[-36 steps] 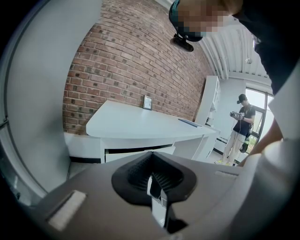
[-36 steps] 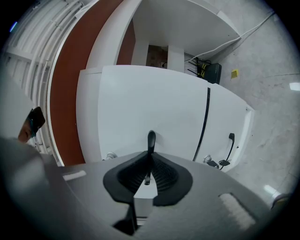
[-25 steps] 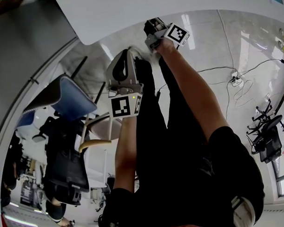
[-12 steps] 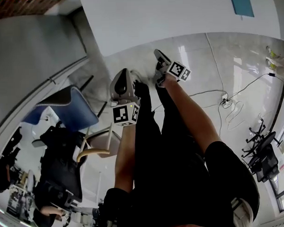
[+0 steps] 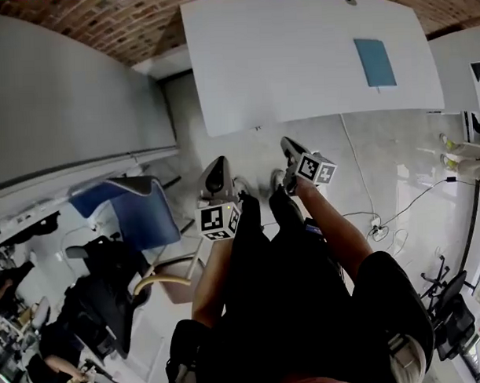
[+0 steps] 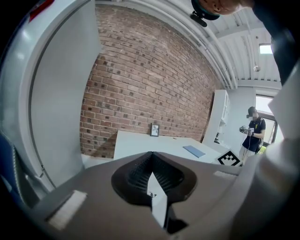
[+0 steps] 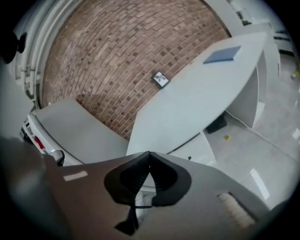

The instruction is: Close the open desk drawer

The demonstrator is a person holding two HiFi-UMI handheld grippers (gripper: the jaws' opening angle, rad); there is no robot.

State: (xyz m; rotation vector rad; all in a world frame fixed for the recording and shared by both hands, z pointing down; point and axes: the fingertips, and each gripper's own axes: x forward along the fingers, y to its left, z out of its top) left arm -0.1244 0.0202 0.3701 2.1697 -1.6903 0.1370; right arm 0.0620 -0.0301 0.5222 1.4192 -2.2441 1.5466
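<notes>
Head view
- left gripper point(image 5: 215, 166): centre frame, below the desk's near edge, held over the person's legs; marker cube faces the camera
- right gripper point(image 5: 289, 148): just right of the left one, at about the same height
- desk point(image 5: 298, 59): white top, upper centre, blue pad point(image 5: 375, 62) lying on it
- drawer: can't be made out here
- surroundings: brick wall point(image 5: 100, 15) along the top edge, blue chair point(image 5: 138, 210) at left, cable point(image 5: 398, 213) on the floor at right

Left gripper view
- jaws: closed pad to pad, nothing between them
- aim: over the desk top towards the brick wall; picture frame point(image 6: 154, 130) standing at the desk's far edge
- right edge: a person point(image 6: 253, 133) standing well back

Right gripper view
- jaws: have just been closing, now together and empty
- drawer point(image 7: 197, 149): white front with a small dark knob, under the desk's near edge, just above and right of the jaw tips; no contact with either tool
- drawer gap: can't tell whether fully in
- desk top: blue pad upper right, picture frame at centre top
</notes>
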